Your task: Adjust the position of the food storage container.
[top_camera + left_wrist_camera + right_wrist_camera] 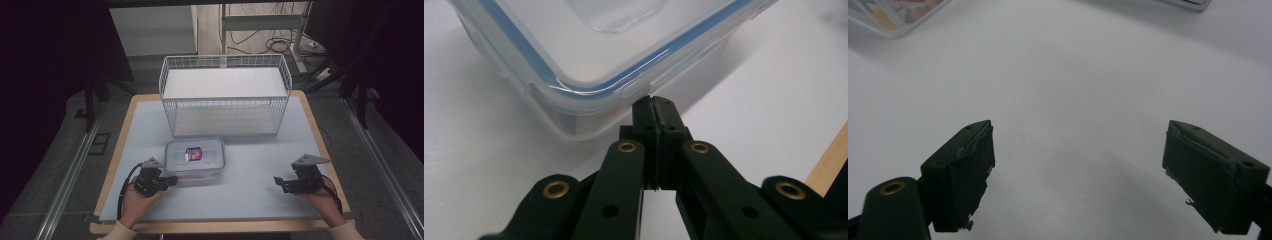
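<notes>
On the white table [250, 195], near the wire basket [225, 95], we see the clear box [195, 160]. Our left gripper [654, 102] is pinched together at its corner. Our right gripper [1078, 175] is wide apart.

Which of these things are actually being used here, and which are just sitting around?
In use: clear lidded box; left gripper, shut, tips at the box's lid edge.
Sitting around: white wire basket; right gripper, open over bare table.
</notes>
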`<state>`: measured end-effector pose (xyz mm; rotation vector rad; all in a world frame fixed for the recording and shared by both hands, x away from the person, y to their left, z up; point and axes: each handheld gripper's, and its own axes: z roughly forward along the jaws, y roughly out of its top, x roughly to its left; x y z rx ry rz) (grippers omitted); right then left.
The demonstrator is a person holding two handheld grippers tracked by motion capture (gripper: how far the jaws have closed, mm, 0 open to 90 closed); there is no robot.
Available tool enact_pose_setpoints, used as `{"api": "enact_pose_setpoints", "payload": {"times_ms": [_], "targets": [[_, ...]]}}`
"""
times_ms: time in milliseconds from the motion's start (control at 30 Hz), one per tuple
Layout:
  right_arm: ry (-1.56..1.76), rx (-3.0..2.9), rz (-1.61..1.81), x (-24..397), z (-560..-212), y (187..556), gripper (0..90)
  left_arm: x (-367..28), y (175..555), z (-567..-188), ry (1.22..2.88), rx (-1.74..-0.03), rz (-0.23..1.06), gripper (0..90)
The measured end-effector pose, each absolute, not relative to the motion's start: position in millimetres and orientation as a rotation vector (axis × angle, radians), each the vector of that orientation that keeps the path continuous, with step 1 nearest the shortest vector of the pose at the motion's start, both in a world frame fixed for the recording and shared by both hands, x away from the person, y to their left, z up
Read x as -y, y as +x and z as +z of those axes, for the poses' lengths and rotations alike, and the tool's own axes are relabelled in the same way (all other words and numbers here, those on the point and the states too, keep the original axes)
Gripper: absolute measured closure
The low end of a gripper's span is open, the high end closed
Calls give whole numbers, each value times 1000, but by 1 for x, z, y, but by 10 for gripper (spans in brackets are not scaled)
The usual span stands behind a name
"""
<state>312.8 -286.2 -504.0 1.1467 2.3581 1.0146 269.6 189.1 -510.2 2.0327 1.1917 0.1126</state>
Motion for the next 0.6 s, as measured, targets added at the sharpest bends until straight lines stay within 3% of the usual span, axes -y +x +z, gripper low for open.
{"api": "enact_pose_setpoints", "payload": {"times_ms": [300, 600], "targets": [[1146, -2359, 1014, 286, -504, 313, 131, -191, 265, -504, 2002, -1170, 90, 899], [1147, -2355, 1017, 287, -504, 313, 131, -215, 257, -471, 1899, -1165, 195, 897]]}}
